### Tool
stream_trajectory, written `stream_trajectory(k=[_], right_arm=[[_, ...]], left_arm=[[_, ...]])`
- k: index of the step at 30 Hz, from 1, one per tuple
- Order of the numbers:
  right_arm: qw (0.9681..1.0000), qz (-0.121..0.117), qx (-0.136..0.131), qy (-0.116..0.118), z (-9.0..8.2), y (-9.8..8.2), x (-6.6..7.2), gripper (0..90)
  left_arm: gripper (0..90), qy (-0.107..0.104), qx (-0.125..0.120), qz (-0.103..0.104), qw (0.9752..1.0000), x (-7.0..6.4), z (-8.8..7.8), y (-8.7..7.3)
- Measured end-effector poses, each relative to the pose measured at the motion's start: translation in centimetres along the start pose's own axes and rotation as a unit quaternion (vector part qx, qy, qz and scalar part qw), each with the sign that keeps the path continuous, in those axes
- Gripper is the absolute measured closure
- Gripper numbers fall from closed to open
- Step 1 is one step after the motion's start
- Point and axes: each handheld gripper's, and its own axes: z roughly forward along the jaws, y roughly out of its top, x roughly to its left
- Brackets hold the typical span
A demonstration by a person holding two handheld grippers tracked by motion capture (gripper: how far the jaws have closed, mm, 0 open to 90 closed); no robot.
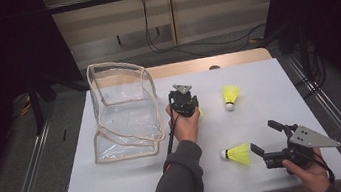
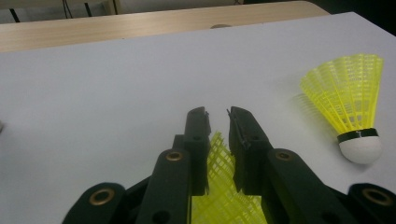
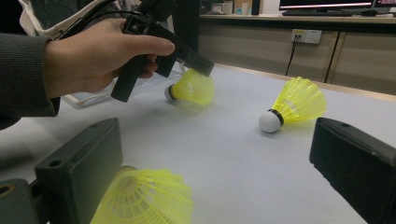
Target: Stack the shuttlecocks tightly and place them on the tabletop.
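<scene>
Three yellow shuttlecocks with white corks lie on the white table [image 1: 120,184]. My left gripper [image 1: 186,105] [image 2: 217,112] points down at the middle one [image 2: 222,186] [image 3: 194,87]. Its jaws stand a little apart with the yellow skirt between them, and that shuttlecock rests on the table. A second shuttlecock [image 1: 231,96] [image 2: 348,98] [image 3: 296,103] lies to its right, cork toward me. My right gripper [image 1: 261,135] [image 3: 215,140] is held low at the near right, jaws wide open. The third shuttlecock [image 1: 237,155] [image 3: 144,198] lies just ahead of its jaws, close to one of them.
A clear plastic bag with beige trim [image 1: 122,110] stands open at the table's left, beside the left hand. A wooden tabletop edge [image 1: 204,64] runs behind the white surface. Cables lie on the floor at the back.
</scene>
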Motion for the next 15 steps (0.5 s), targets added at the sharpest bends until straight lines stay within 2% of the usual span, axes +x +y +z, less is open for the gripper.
stream_trajectory(k=[9,15], right_arm=[[1.0000,0.001,-0.001,0.000,-0.01,0.01,0.00,2.0],[1.0000,0.000,0.000,0.000,0.01,0.02,0.00,2.0]], left_arm=[[75.3,-0.010,0.005,0.005,0.9999,-0.21,0.08,-0.06],[74.7,-0.010,0.008,0.009,0.9999,-0.15,0.07,-0.08]])
